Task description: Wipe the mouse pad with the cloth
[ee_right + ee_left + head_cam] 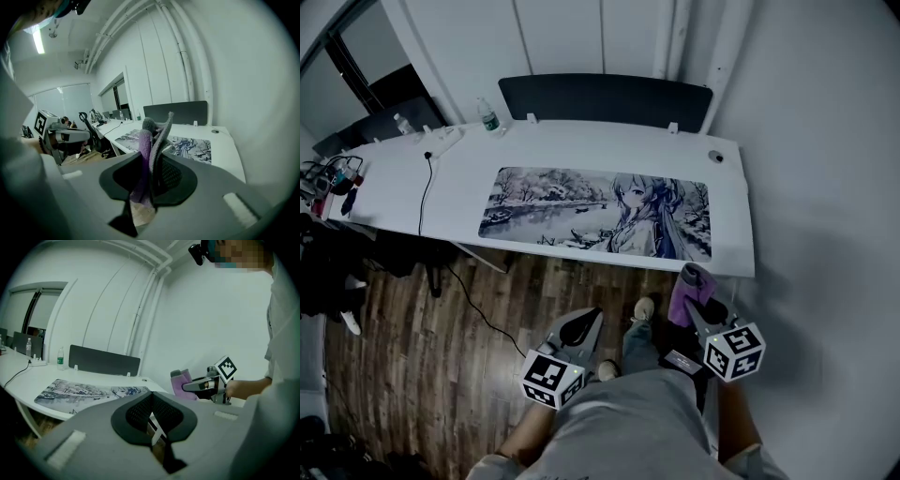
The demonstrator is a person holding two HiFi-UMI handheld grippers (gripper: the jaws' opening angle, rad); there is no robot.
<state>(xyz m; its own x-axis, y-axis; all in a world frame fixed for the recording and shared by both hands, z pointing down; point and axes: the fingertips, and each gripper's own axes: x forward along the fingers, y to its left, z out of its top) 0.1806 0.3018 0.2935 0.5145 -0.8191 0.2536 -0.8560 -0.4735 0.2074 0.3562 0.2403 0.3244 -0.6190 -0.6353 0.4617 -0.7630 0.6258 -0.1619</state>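
Your right claw (698,307) is clamped on the purple cloth (692,284). In the right gripper view the cloth (143,159) stands pinched between the dark pads, with its loose folds sticking up past the tips. You're holding it in the air in front of the table's near right corner, clear of the mouse pad. Your left claw (584,325) hangs lower and to the left over the floor. The left gripper view shows its jaws brought together with nothing between them, and the cloth (180,380) and your other claw off to the right.

Dark wooden floor (441,356) fills the space below you. The white table (459,178) runs across the head view, angled towards the left. A dark divider panel (605,98) stands along its far edge, against the white wall.

The mouse pad (591,211) lies flat on the right half of the table, close to the near edge. It is a long printed one with a wintry scene and a drawn figure.

A black cable (422,197) crosses the table left of the pad and drops over the near edge to the floor. Two plastic bottles stand near the far edge, one (487,114) by the panel's left end and another (403,124) further left. A small round fitting (715,157) sits near the table's far right corner.
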